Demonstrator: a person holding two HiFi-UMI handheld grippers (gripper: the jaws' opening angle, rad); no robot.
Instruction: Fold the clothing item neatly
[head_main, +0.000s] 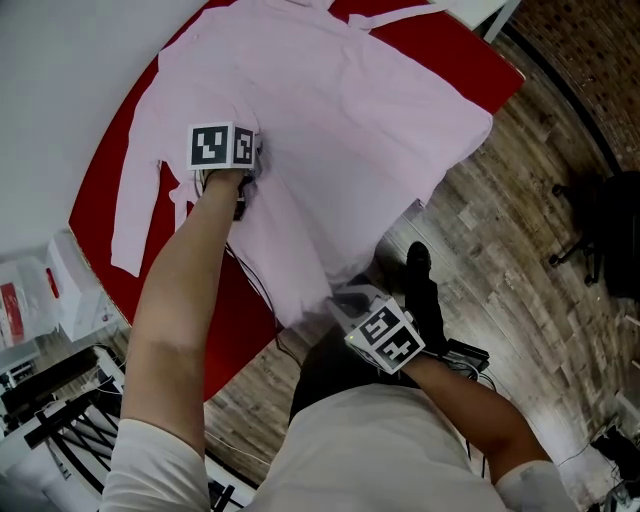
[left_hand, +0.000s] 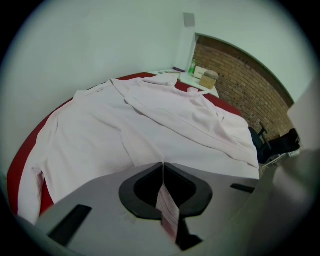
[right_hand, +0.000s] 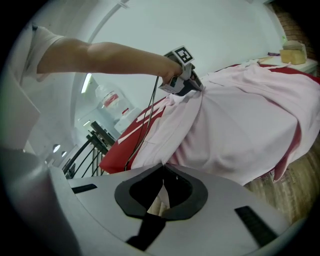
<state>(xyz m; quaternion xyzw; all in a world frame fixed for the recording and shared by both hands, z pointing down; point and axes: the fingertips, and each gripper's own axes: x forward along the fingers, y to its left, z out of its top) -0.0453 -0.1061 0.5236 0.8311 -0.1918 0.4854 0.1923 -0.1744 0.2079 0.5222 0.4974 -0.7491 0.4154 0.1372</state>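
Observation:
A pale pink shirt lies spread over the red table, with its near edge hanging off the table's side. My left gripper is on the shirt's left part, shut on a pinch of its fabric. In the left gripper view a strip of cloth runs between the closed jaws. My right gripper is at the table's near edge, shut on the hanging hem of the shirt. The right gripper view shows fabric caught in its jaws and the left gripper beyond.
A black office chair stands on the wood floor to the right. White bags and boxes and a black rack sit left of the table. A small white side table with a box and a bottle is beyond the far end, by a brick wall.

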